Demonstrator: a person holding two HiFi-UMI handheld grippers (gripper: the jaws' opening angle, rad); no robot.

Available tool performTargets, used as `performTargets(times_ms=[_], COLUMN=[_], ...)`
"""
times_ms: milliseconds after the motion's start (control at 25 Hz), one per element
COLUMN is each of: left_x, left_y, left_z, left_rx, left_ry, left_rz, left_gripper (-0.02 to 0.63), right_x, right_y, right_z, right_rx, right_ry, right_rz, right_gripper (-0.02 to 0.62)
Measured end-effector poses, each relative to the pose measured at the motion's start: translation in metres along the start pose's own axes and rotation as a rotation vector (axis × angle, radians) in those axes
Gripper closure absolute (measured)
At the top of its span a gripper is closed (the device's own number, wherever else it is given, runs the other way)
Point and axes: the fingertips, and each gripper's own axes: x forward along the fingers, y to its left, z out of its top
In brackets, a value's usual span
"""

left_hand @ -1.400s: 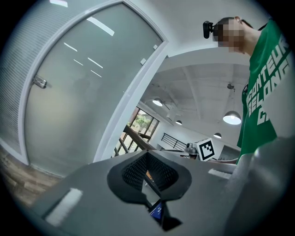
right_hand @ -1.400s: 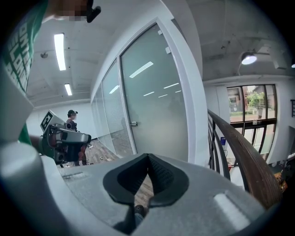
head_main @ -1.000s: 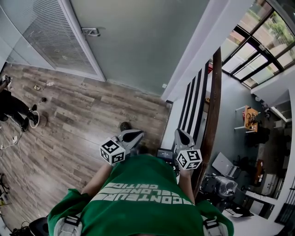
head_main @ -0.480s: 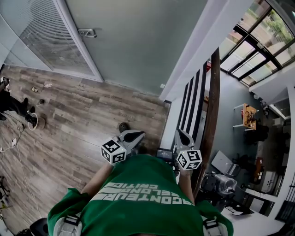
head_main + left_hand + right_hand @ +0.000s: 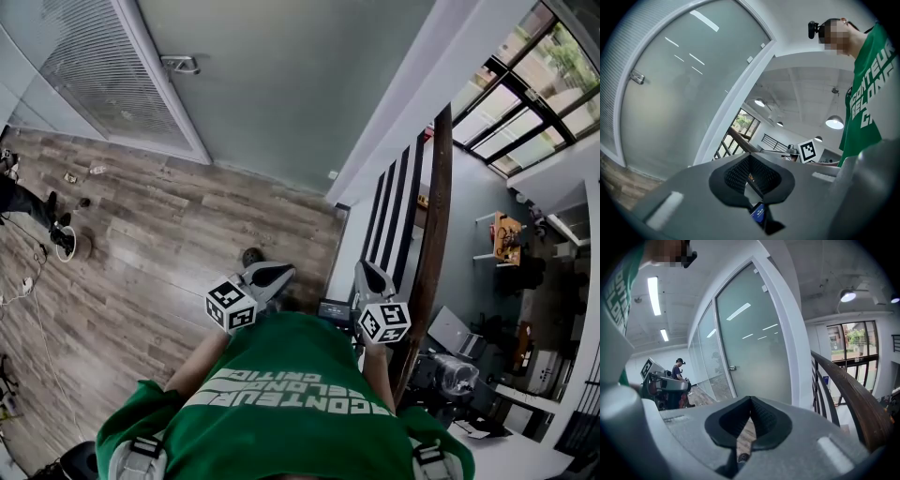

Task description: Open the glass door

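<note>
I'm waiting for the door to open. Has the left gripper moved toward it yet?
No. The left gripper keeps its place beside the dark round thing on the floor, no nearer the glass door.

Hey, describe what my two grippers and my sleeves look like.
Both the left gripper and right gripper are grey, tapering to pointed jaws lined with black ribbed pads. Each carries a white cube printed with black square markers. You wear a green short-sleeved T-shirt with white lettering.

The green shirt [image 5: 281, 375] bears white print: "CONTEUR", "BELONG".
</note>
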Motion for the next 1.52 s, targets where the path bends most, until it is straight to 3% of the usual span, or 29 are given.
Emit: performTargets(times_ms=[600, 1520], left_x=[-0.017, 0.003], left_y=[0.048, 0.151], left_z=[0.01, 0.08], left_rx=[-0.041, -0.04], left_ry=[-0.03, -0.039], left_rz=[0.067, 0.03], left_gripper=[0.591, 0.591], right_x=[0.057, 0.165], right_y=[0.02, 0.017], right_z=[0.003, 0.051], right_rx=[-0.03, -0.049], right_ry=[0.046, 0.059], right_rz=[0.074, 0.054], right_gripper=[0.603, 0.603])
